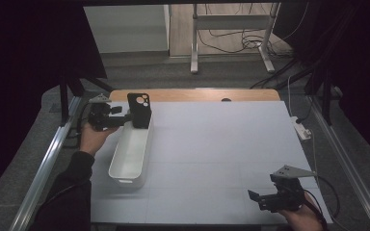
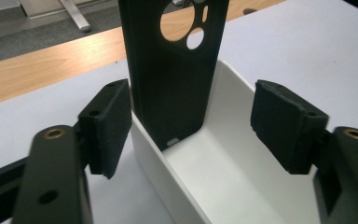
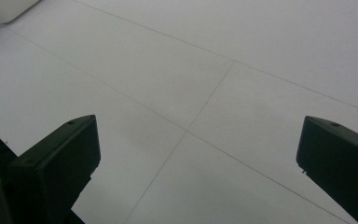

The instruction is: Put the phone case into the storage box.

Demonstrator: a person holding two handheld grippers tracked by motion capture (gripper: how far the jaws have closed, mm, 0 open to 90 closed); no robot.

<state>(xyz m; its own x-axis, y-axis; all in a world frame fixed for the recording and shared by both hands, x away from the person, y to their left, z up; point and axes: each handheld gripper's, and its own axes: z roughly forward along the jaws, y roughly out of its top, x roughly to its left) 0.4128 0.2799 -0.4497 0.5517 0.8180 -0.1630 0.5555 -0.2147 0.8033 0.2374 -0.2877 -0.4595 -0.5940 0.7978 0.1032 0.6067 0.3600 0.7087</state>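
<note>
A white-topped desk with a bare wooden strip along its far edge carries a long white bin, which serves here as the landmark. The bin lies lengthwise toward the desk's far left corner, its open top facing up.

At the far end of the bin a black phone case stands upright, its lower end down inside the bin against the end wall and its camera cut-outs at the top. In the left gripper view the phone case rises from the bin's far corner between the two jaw pads.

The left gripper, held in a person's hand just to the left of the bin's far end, points level at the case. Its jaws stand apart; one pad sits just beside the case's edge, whether touching or not cannot be told, while the other pad hangs clear over the bin's opposite side.

The right gripper rests well apart from the bin, near the desk's near right corner. Its jaws are spread wide over bare desk with nothing between them.
</note>
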